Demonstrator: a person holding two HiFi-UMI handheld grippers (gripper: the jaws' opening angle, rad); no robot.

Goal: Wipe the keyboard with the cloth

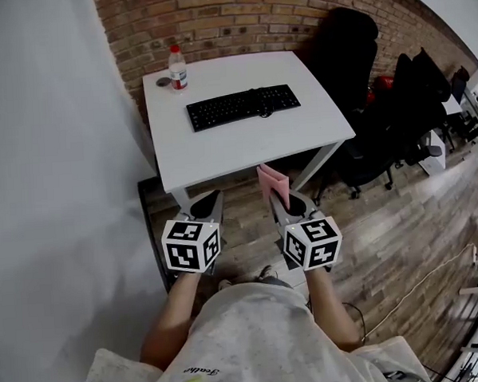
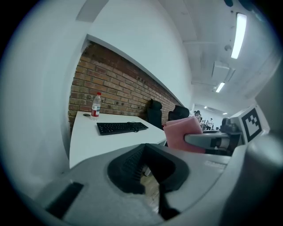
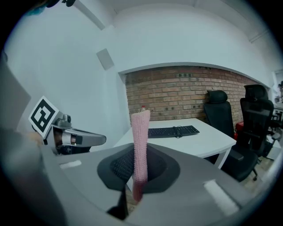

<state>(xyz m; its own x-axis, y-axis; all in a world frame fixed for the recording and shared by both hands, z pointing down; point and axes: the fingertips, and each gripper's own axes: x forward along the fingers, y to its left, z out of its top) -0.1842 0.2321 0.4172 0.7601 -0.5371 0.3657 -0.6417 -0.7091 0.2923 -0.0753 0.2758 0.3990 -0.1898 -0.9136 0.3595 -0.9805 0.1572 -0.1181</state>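
Right gripper [image 1: 283, 200] clamped on pink cloth [image 1: 272, 182], left gripper [image 1: 208, 202] closed, empty; keyboard [image 1: 242, 106] sits well ahead of both on tabletop [image 1: 300, 135], long axis crosswise.

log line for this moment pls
phase: pre-wipe | right gripper: shut on pink cloth | left gripper: shut, empty | keyboard: on table, untouched | both grippers short of table

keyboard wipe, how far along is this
Done: the pink cloth is clamped in the right hand-held gripper. In hand: both grippers hang over the floor, short of the table; the left hand-held gripper is shut and empty. Left: reaching the keyboard and all the wiping; nothing touches it yet.
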